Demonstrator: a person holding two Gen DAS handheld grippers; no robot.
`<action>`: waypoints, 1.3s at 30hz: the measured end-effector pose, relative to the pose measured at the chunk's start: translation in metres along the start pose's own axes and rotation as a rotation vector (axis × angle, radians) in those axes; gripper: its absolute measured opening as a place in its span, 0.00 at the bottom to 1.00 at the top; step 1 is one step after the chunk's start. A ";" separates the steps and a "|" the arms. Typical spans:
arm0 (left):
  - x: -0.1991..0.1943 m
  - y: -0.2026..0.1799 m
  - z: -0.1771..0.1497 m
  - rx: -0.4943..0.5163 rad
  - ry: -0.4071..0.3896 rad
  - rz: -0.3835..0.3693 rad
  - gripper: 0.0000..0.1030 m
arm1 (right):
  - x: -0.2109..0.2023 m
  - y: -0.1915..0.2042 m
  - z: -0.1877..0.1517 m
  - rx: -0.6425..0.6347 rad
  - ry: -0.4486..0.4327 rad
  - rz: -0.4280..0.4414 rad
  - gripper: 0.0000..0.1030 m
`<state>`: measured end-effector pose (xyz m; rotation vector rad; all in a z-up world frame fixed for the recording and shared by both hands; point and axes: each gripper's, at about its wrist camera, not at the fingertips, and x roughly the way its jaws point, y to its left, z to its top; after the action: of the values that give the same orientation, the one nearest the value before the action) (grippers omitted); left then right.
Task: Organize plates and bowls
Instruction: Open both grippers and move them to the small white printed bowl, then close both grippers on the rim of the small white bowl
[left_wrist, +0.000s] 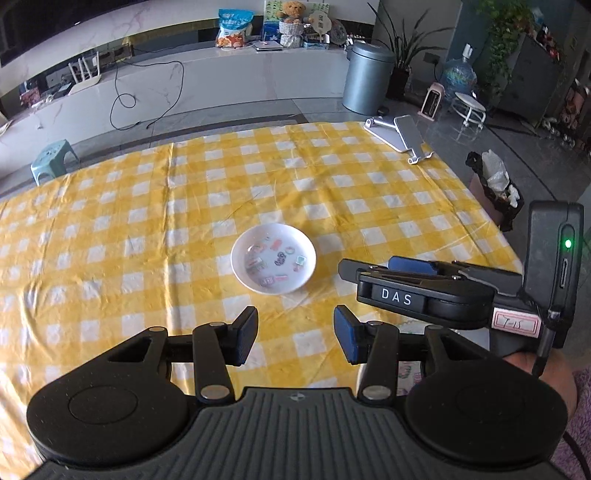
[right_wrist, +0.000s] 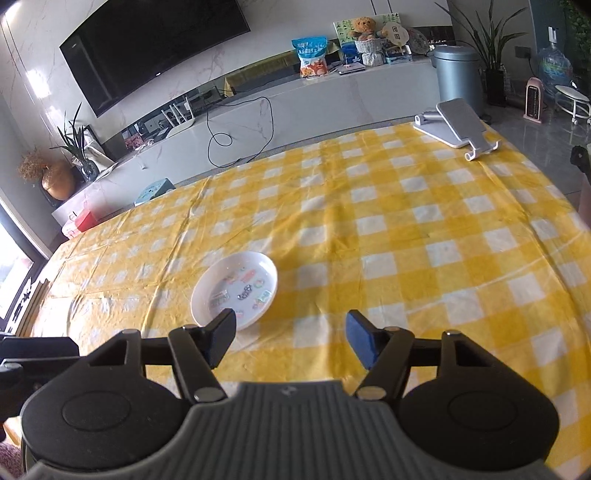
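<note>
Left wrist view, plate (left_wrist: 273, 258) ahead of empty parted jaws, untouched

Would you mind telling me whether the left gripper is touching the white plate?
Apart. The left wrist view shows checked cloth between the left gripper and the plate; its jaws stand open and hold nothing.

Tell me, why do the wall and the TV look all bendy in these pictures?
Right wrist view: the fisheye lens bows the TV and the tablecloth edge, and window glare whitens the left wall. Left wrist view: the far counter curves the same way, while the plate mid-frame stays sharp and round.
</note>
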<state>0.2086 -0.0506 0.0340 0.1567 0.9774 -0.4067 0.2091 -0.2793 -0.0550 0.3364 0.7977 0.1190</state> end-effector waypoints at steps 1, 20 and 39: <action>0.005 0.000 0.004 0.021 0.010 0.015 0.53 | 0.006 0.002 0.004 0.000 0.000 0.003 0.58; 0.117 0.036 0.047 0.191 0.121 0.036 0.38 | 0.066 -0.004 0.006 0.055 0.057 0.087 0.17; 0.136 0.045 0.038 0.153 0.170 0.025 0.11 | 0.075 -0.002 0.002 0.075 0.085 0.079 0.06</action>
<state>0.3233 -0.0568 -0.0603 0.3462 1.1108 -0.4503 0.2628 -0.2647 -0.1051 0.4362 0.8743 0.1785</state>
